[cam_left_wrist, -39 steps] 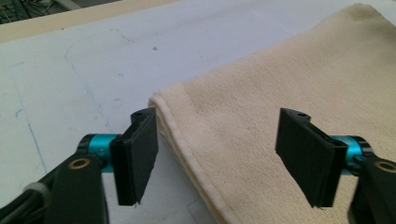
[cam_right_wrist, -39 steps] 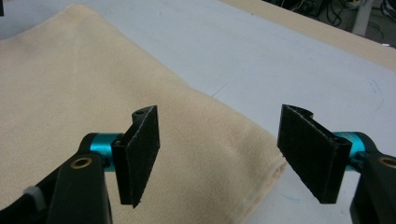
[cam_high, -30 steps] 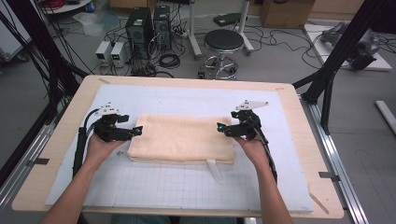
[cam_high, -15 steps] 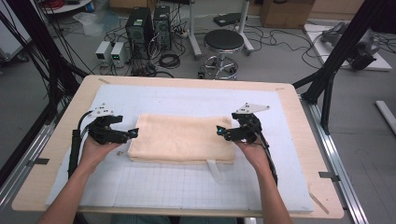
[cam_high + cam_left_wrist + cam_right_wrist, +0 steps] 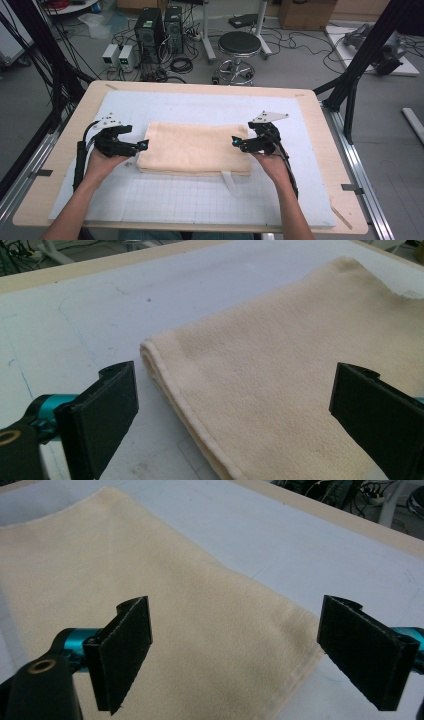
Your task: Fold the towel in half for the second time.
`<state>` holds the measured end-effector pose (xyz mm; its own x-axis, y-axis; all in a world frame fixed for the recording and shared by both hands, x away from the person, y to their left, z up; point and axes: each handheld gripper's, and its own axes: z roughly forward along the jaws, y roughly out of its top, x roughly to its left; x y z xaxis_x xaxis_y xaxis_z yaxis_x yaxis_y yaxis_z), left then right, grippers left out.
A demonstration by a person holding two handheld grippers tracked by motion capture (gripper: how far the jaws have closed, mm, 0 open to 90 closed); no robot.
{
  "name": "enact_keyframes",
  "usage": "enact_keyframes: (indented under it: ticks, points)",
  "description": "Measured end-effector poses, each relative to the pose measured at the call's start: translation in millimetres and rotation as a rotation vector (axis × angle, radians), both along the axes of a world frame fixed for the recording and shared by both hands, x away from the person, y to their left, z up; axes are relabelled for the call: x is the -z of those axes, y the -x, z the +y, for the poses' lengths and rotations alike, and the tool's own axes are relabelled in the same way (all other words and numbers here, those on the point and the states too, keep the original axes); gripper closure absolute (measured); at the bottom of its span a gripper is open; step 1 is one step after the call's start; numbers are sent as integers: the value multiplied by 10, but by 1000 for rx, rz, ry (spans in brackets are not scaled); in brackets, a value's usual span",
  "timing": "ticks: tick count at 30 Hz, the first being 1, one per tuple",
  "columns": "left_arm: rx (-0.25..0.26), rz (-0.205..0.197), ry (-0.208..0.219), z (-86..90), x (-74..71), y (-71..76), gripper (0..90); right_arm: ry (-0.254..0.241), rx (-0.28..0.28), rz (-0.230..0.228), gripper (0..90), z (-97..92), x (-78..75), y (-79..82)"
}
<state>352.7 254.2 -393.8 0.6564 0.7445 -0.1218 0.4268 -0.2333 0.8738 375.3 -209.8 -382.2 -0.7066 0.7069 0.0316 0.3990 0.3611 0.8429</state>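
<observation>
Folded cream towel [image 5: 194, 148] lies mid tabletop [image 5: 320, 120] on the white mat [image 5: 200, 107]. Left tongs [image 5: 142, 145] sit at the towel's left edge, jaws wide apart, having just been opening, nothing clamped. Right tongs [image 5: 235, 143] at the towel's right edge, jaws also spread, w/ nothing pinched. Looks like a release after a fold. Best to back both straight off the towel's ends, lifting clear so no jaw snags the hem & drags the layers

Soft, napped cream cloth towel [image 5: 194, 148], matt white mat [image 5: 200, 107], pale wooden table [image 5: 320, 130]
</observation>
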Motion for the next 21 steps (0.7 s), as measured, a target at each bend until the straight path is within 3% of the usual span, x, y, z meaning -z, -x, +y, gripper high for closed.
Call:
enact_keyframes:
  ticks: [11,21]
  points:
    - [26,-2,-12,5,-4,126,49,11,-14,9,123,-20,-49,76]
    - [22,11,-10,71,53,248,19,33,-26,-31,123,-74,-152,219]
